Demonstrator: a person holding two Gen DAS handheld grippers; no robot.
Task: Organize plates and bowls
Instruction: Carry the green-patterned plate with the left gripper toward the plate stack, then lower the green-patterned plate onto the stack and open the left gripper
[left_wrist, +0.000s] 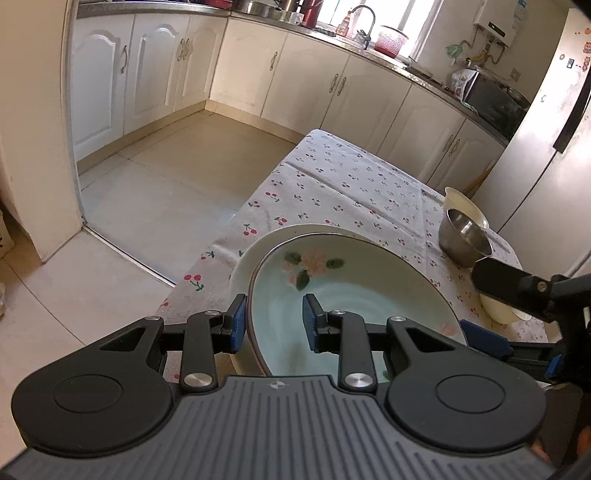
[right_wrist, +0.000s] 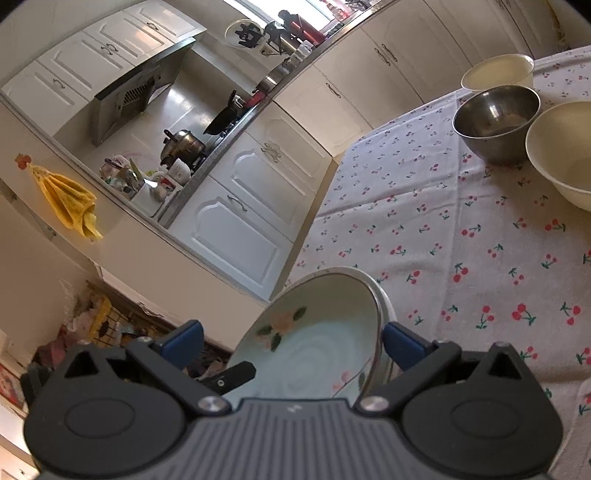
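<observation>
Clearly glazed ceramic: pale green round plate with painted pink flowers (left_wrist: 351, 295), smooth and shallow, tilted over a white round plate (left_wrist: 251, 258) at the near corner of the bench under white cherry-print cloth (left_wrist: 351, 184). Clamped at the green plate's rim by left hand-held gripper (left_wrist: 275, 325), blue pads either side, jaws narrow. Straddled by right hand-held gripper (right_wrist: 291, 345), jaws wide, pads apparently clear of the rim. Counted: two plates; three bowls, namely one shiny steel bowl (right_wrist: 495, 118) and two matte cream bowls (right_wrist: 498, 72).
</observation>
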